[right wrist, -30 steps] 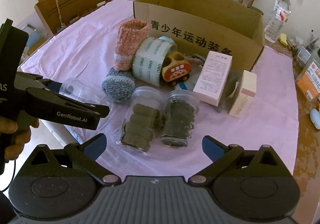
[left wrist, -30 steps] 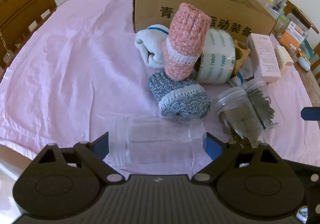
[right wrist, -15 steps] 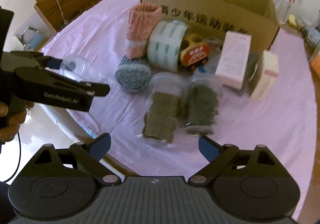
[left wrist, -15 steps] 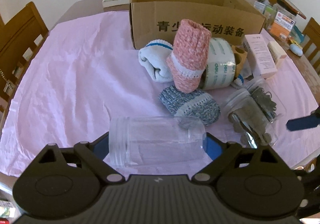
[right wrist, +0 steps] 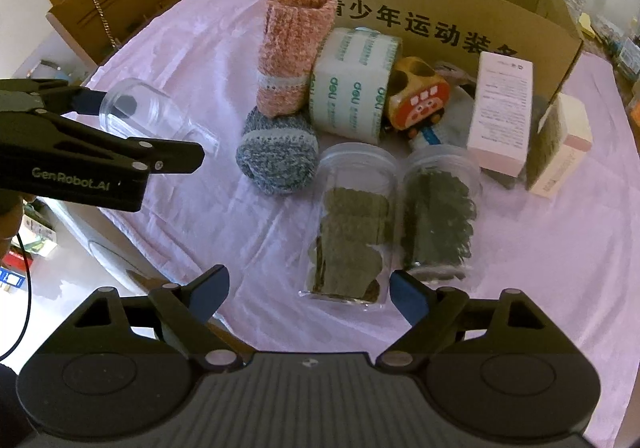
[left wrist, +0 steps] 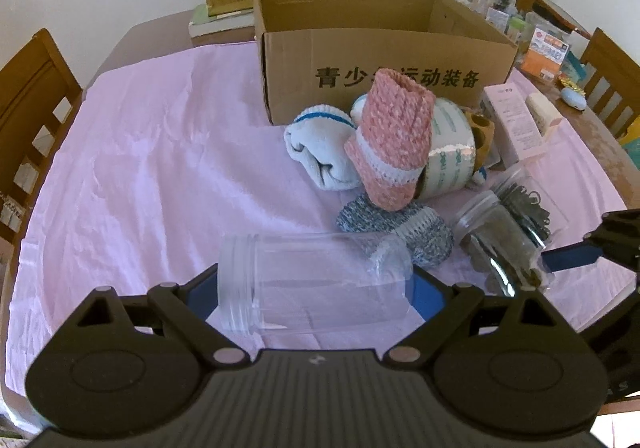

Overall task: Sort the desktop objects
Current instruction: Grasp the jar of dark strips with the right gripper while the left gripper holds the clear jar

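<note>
My left gripper (left wrist: 316,288) is shut on an empty clear jar (left wrist: 316,280), which lies sideways between its blue pads, mouth to the left, above the pink cloth (left wrist: 160,168). The same jar (right wrist: 152,116) shows in the right wrist view. My right gripper (right wrist: 308,290) hangs over the table's near edge with its jaws closing. The base of a clear jar of brown pieces (right wrist: 348,232) lies between its fingertips, and the pads do not touch it. A second jar with dark contents (right wrist: 438,216) lies beside it.
An open cardboard box (left wrist: 380,60) stands behind a pile: pink sock (left wrist: 394,144), grey sock (left wrist: 400,232), white sock (left wrist: 320,152), tape roll (left wrist: 448,156), toy car (right wrist: 416,100), pink carton (right wrist: 500,112). Wooden chairs (left wrist: 28,108) ring the table.
My left gripper has risen a little and rolled with the jar still in it. My right gripper has come down closer to the two filled jars, and its jaws have narrowed.
</note>
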